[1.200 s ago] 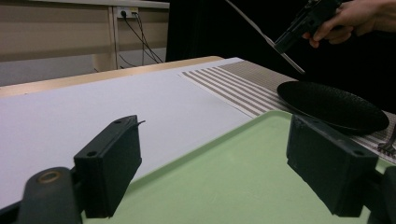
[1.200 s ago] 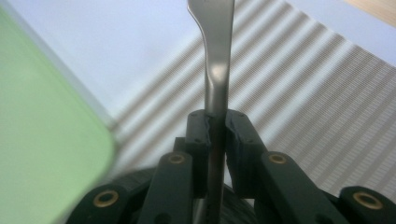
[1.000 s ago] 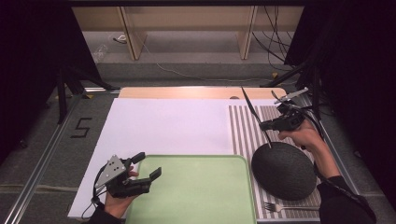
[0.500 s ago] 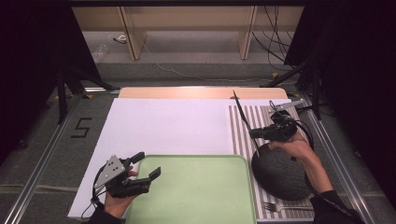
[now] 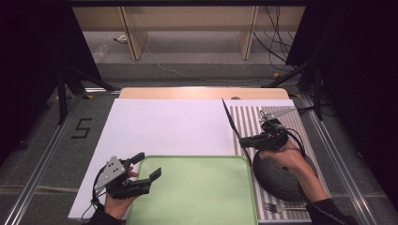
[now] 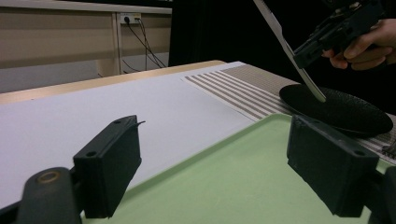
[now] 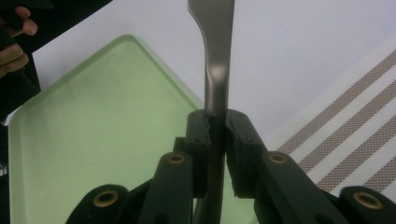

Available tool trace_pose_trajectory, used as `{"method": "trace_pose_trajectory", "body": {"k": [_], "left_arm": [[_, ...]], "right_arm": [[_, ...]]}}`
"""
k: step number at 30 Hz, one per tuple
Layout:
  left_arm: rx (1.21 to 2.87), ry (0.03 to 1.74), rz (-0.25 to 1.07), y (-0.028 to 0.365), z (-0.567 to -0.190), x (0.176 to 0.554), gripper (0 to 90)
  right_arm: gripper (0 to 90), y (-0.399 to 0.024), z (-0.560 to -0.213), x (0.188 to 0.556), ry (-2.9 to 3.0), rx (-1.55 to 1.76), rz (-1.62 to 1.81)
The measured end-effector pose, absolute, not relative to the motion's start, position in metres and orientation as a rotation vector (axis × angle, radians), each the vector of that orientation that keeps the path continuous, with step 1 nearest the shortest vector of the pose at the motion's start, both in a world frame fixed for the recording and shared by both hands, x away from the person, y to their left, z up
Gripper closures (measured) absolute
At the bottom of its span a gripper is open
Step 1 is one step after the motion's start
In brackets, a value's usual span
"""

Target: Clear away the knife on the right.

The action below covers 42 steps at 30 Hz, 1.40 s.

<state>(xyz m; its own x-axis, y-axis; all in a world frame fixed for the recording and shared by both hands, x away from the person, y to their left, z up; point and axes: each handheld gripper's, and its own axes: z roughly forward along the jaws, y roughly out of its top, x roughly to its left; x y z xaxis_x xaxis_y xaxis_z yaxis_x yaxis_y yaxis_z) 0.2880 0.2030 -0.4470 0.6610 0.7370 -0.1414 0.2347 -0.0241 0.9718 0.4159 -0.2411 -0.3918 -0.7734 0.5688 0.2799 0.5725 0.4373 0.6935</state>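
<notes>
A: right gripper (image 5: 244, 140) status?

B: jaws clamped on a table knife (image 5: 233, 123), pads tight on the handle, as the right gripper view shows; blade runs up and away from the jaws; whole knife is tilted, off the counter (image 5: 164, 126).

A: where relative to the tray (image 5: 197, 197)?

B: knife hangs above the tray's far right corner; one end reaches toward the dark bowl (image 5: 281, 176) just right of the tray; can't tell if it touches the bowl.

A: bowl?

B: upside down on the striped placemat (image 5: 277, 119), right of the tray; the right hand (image 5: 286, 157) is over its far edge.

A: left gripper (image 5: 148, 168)?

B: jaws wide apart, nothing between them; hovers at the tray's near left corner, one jaw over the green surface, the other just outside the rim.

A: anything else?

B: fork (image 5: 277, 206) on the placemat, right of the tray's near right corner, just beside the bowl; white sheet (image 5: 164, 126) lies under and beyond the tray.
</notes>
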Motion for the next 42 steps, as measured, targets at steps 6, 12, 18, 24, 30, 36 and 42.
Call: {"method": "trace_pose_trajectory", "body": {"k": [6,12,18,24,30,36,42], "left_arm": [[1.589,0.815,0.492,0.202,-0.447,0.288,17.2],[1.594,0.809,0.494,0.202,-0.447,0.287,17.1],[1.589,0.812,0.494,0.202,-0.446,0.288,17.2],[1.592,0.807,0.494,0.201,-0.446,0.287,17.2],[1.596,0.806,0.496,0.201,-0.447,0.287,17.2],[1.593,0.808,0.497,0.202,-0.446,0.287,17.2],[1.59,0.806,0.499,0.202,-0.446,0.287,17.2]], "right_arm": [[80.4,-0.232,-0.393,0.404,-2.652,-1.034,-1.285],[80.4,-0.222,-0.396,0.392,-2.65,-0.997,-1.287],[80.4,-0.212,-0.4,0.385,-2.648,-0.973,-1.274],[80.3,-0.208,-0.404,0.378,-2.653,-0.97,-1.248],[80.3,-0.204,-0.407,0.371,-2.656,-0.977,-1.236],[80.3,-0.202,-0.408,0.367,-2.664,-0.986,-1.223],[80.3,-0.198,-0.411,0.36,-2.648,-0.971,-1.214]]}}
